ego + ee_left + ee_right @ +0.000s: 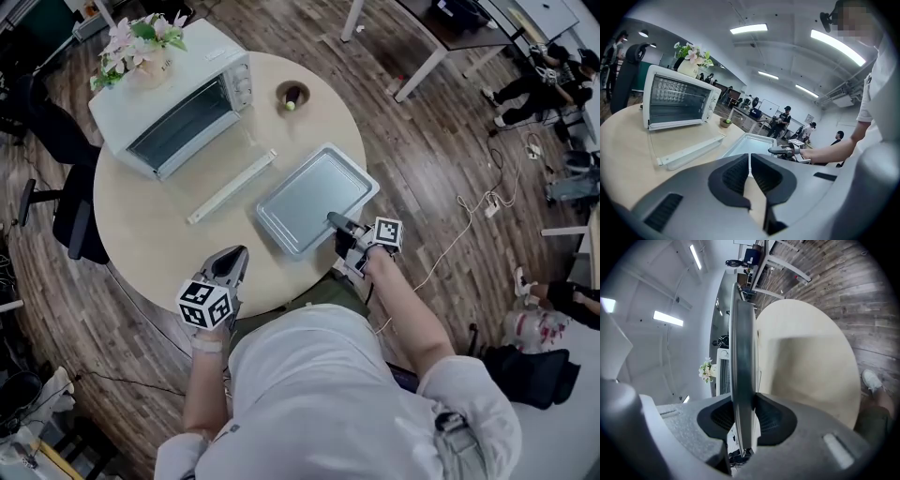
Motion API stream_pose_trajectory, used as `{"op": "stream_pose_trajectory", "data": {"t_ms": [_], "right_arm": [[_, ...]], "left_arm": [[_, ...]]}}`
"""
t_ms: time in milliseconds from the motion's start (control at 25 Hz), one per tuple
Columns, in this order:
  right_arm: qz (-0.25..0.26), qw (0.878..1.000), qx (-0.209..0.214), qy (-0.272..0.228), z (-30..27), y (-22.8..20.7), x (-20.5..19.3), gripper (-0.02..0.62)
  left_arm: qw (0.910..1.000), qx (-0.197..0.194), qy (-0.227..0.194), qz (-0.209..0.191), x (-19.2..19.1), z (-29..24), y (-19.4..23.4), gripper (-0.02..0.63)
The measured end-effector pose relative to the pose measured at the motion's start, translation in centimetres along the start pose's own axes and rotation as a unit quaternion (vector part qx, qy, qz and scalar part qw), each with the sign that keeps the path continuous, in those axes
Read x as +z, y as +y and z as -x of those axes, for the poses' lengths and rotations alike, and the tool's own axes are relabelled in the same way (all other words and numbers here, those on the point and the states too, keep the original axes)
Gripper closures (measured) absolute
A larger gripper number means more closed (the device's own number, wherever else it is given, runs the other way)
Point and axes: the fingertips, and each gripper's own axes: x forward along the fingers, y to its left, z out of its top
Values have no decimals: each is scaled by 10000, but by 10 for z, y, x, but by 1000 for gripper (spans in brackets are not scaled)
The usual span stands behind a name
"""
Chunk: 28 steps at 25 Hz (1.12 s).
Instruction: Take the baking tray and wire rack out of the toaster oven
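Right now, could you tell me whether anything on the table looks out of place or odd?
One thing: a pot of flowers stands on top of the toaster oven, an odd perch on an appliance that gets hot. Otherwise nothing stands out: the right tool grips the baking tray by its rim.

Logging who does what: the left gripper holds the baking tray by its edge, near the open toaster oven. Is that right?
No, it is the other gripper. The right gripper holds the baking tray by its edge, near the open toaster oven; the right gripper view shows the rim clamped between its jaws. The left gripper holds nothing.
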Motion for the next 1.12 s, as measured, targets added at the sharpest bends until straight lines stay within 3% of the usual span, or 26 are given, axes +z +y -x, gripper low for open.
{"op": "stream_pose_trajectory", "data": {"t_ms": [360,560,680,920,1120], "right_arm": [[52,9959,-367,820,0,-37,34,495],[331,9921,-214,1195,-11,-46,56,495],[249,9895,-524,1324,-17,-54,64,493],[740,9776,-1126,1619,-40,-64,85,494],[1165,9697,-1364,1659,-55,-70,109,494]], "left_arm": [[9988,467,-8,156,8,-28,-21,606],[9961,817,-108,324,12,-42,-28,606],[9940,995,-198,412,13,-48,-31,606],[9891,1307,-294,611,15,-54,-31,606],[9837,1565,-413,787,15,-58,-33,606]]}}
